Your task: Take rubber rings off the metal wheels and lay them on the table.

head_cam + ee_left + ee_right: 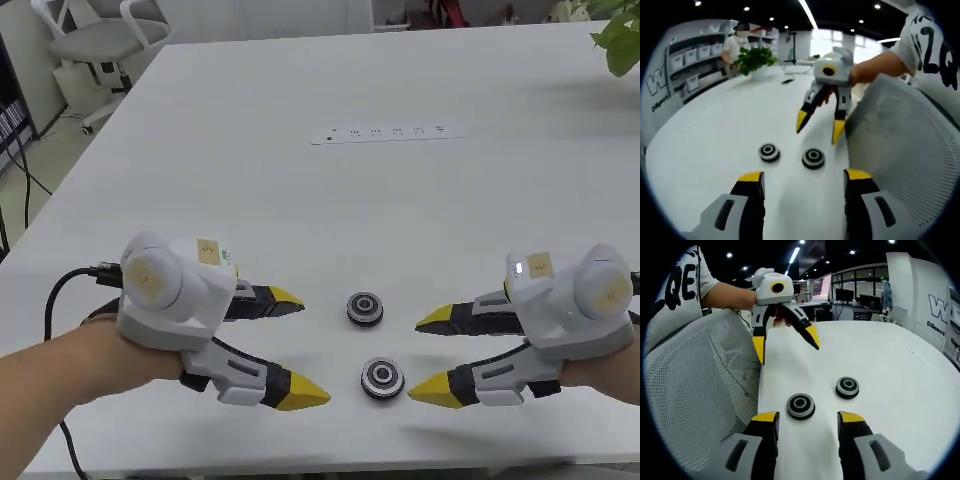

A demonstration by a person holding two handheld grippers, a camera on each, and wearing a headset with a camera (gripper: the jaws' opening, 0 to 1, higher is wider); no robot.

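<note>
Two small metal wheels, each with a black rubber ring around it, lie flat on the white table (300,180). The farther wheel (365,308) (769,152) (847,387) and the nearer wheel (382,377) (813,158) (800,405) lie a short way apart. My left gripper (300,345) (803,176) (786,342) is open just left of the wheels and holds nothing. Facing it from the right, my right gripper (425,355) (808,416) (819,126) is open too and holds nothing. Neither touches a wheel.
A white power strip (388,133) lies mid-table, farther back. A leafy plant (620,35) (756,57) stands at the far right corner. A grey mesh chair (900,150) (700,390) is at the table's near edge. An office chair (100,40) stands beyond the far left corner.
</note>
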